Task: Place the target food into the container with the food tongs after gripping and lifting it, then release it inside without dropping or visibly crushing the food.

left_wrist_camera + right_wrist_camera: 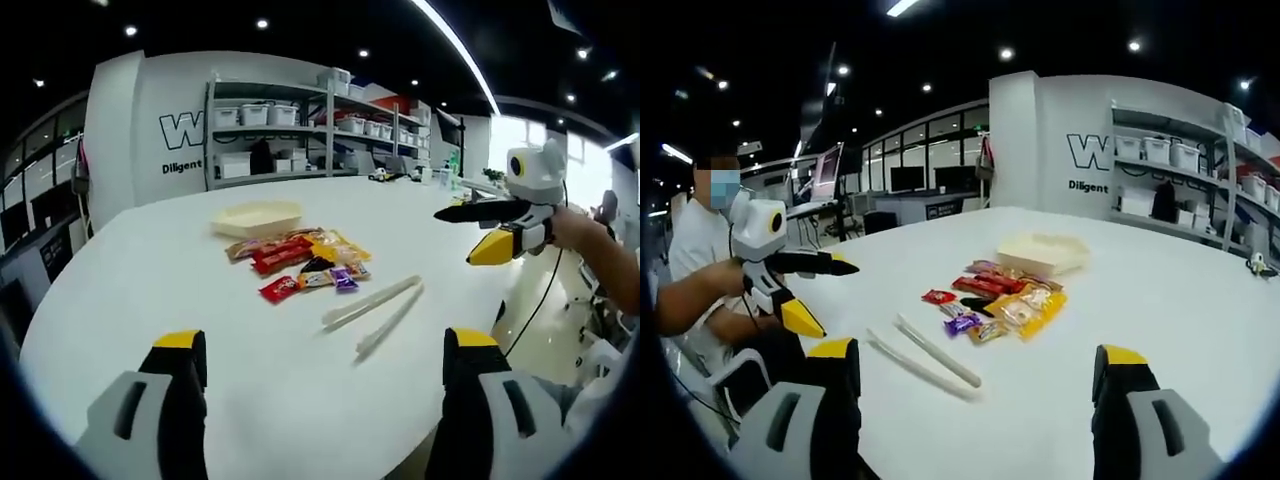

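A pile of wrapped snacks (pixel 305 262) (pixel 1000 295) lies on the white table (pixel 150 290) (pixel 1160 300). Just beyond it stands a shallow cream container (pixel 258 217) (pixel 1043 252), empty. Pale translucent food tongs (pixel 375 305) (pixel 925 355) lie flat beside the snacks, untouched. My left gripper (pixel 325 345) (pixel 840 300) is open above the table's near edge, short of the tongs, holding nothing. My right gripper (pixel 980 355) (pixel 455 237) is also open and empty, held in the air off the table's side.
A person (pixel 695 260) sits at the table's edge, a hand on the left gripper. Metal shelves with white bins (pixel 300 125) (pixel 1185 165) stand behind the table against a white wall. Desks with monitors (pixel 910 185) fill the far room.
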Tool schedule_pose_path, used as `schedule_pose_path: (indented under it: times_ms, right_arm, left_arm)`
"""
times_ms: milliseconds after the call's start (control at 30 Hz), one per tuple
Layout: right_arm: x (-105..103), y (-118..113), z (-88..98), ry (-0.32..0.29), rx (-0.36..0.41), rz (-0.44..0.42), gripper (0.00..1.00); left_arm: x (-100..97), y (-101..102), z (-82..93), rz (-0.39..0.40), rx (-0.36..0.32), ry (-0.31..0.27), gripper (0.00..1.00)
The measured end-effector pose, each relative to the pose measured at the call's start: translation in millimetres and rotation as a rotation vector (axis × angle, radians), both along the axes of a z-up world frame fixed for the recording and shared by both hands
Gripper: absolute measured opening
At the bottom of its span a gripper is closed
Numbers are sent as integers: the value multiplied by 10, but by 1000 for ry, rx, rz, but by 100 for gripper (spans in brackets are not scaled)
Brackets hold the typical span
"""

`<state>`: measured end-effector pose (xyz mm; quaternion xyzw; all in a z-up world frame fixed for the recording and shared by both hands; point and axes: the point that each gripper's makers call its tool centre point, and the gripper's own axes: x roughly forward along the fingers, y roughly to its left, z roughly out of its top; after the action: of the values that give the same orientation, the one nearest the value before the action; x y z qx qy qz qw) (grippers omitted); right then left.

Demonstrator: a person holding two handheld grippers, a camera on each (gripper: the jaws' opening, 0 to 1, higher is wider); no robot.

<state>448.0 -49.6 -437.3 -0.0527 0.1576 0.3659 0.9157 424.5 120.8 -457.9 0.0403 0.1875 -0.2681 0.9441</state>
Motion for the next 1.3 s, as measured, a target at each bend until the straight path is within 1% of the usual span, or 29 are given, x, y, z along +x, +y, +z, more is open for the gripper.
schedule_pose_path:
  times_ms: [67, 233, 300, 367, 433, 500, 600, 700, 767, 867, 900, 933, 967, 1000, 1033, 1167, 1233, 1300]
  right_arm:
    - [-32, 35, -91, 28, -11, 30, 97]
    - [-52, 88, -226, 18, -40, 68, 95]
    - [-70, 133, -246, 22, -30, 94, 92]
    - [-75, 173, -273, 43, -10, 111, 87]
    - [-70, 189, -303, 63, 0, 115, 86]
    - [-53, 200, -317, 61, 12, 116, 86]
    - [-61, 216, -349, 71, 23, 130, 83]
    - [-59, 233, -392, 73, 16, 141, 76]
    - [-67, 252, -445, 83, 7, 157, 70]
    - [-47, 276, -488, 88, 10, 160, 70]
    - [-41, 282, -497, 90, 10, 160, 69]
    - [-44, 289, -508, 94, 7, 162, 67]
    - [-42, 297, -518, 96, 5, 164, 66]
    - [-36, 305, -520, 99, 9, 164, 67]
    - [-29, 318, -521, 106, 17, 164, 67]
    - [-20, 342, -533, 111, 19, 167, 63]
    - [-18, 350, -547, 112, 10, 169, 61]
    - [-20, 352, -552, 113, 4, 169, 59]
  left_arm:
    - [13, 6, -37, 2, 4, 4, 96]
    - [46, 0, -81, 3, 0, 6, 95]
    - [73, -11, -100, 1, -2, 7, 94]
    - [99, -22, -130, 0, 0, 13, 94]
    - [108, -33, -138, -7, 3, 9, 92]
    - [120, -46, -155, -15, 0, 9, 91]
    - [137, -49, -185, -18, -4, 17, 89]
    - [140, -77, -184, -28, -12, 12, 86]
    - [136, -96, -195, -41, -10, 11, 82]
    - [135, -117, -202, -54, -5, 0, 78]
    - [130, -131, -203, -63, -5, -5, 75]
    - [113, -155, -209, -82, -7, -1, 71]
    - [83, -200, -227, -112, -21, 12, 64]
    - [63, -229, -245, -129, -36, 27, 60]
    - [50, -246, -272, -138, -45, 49, 58]
    - [67, -280, -281, -154, -14, 25, 56]
    - [67, -315, -286, -177, 2, 15, 54]
    - [68, -348, -288, -192, 1, 16, 52]
